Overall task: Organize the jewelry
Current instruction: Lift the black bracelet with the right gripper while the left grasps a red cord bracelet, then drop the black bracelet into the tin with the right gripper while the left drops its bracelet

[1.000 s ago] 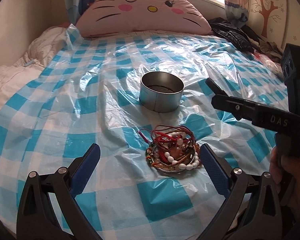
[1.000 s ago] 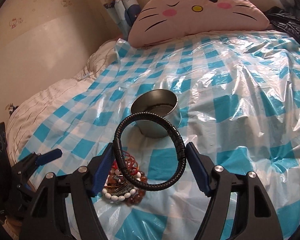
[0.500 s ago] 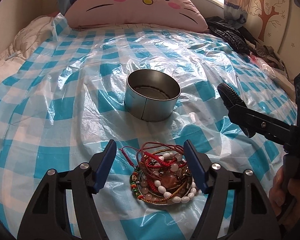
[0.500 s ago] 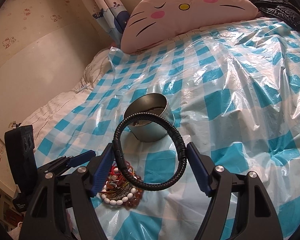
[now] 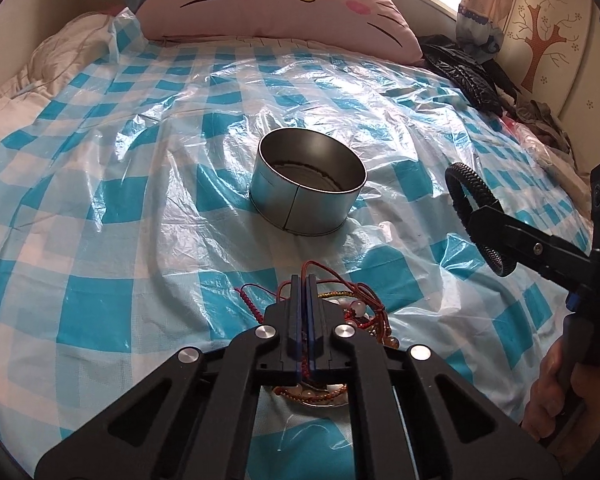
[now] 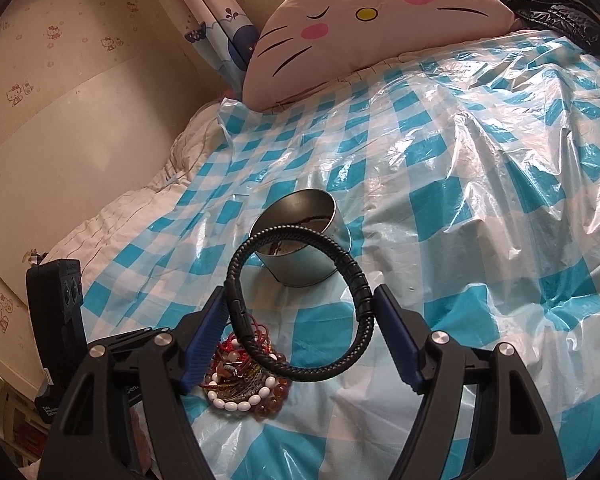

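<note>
At lower centre the left gripper (image 5: pixel 301 280) has its jaws pressed onto a red cord (image 5: pixel 316 270) of the jewelry pile (image 6: pixel 244 380) — the right gripper (image 6: pixel 300 320) pinches a black braided bracelet (image 6: pixel 236 280) near the metal tin (image 5: pixel 308 190).

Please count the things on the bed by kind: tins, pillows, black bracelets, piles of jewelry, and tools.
Round metal tin: 1
Cat-face pillow: 1
Black braided bracelet, held in the right tool: 1
Pile of beaded and red-cord jewelry: 1
Tools, with the left tool: 2
Total: 6
</note>
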Available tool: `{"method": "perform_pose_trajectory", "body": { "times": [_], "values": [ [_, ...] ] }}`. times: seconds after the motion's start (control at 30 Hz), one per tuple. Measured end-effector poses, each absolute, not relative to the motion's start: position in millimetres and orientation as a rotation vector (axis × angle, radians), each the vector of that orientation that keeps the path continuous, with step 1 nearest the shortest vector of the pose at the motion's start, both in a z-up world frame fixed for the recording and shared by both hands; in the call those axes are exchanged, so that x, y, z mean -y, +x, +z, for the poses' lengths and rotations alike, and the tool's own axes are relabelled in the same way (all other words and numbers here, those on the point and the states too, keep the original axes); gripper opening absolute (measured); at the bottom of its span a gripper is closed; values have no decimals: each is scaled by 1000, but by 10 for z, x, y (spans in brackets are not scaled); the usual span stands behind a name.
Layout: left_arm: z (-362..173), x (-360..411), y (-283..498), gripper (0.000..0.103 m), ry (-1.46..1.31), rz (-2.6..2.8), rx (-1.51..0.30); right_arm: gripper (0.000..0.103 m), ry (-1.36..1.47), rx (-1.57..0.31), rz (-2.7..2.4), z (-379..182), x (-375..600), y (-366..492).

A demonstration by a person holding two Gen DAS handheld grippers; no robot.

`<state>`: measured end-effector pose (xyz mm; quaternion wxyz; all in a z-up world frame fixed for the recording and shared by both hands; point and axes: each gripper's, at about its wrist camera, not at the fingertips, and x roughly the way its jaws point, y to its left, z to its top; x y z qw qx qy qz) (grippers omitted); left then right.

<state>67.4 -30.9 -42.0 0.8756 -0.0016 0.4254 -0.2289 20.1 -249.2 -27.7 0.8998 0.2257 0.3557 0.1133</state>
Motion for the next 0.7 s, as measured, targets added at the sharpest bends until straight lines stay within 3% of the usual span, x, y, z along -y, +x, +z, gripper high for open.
{"method": "perform_pose_trajectory", "body": {
  "times": [0.2,0.7],
  "values": [
    [-198,173,624,2,-101,-510,-846,71,467,-726,240,-246,2475,190],
    [392,511,866,2,-49,-568,-742,71,373,-685,252,-179,2372,288]
  ]
}}
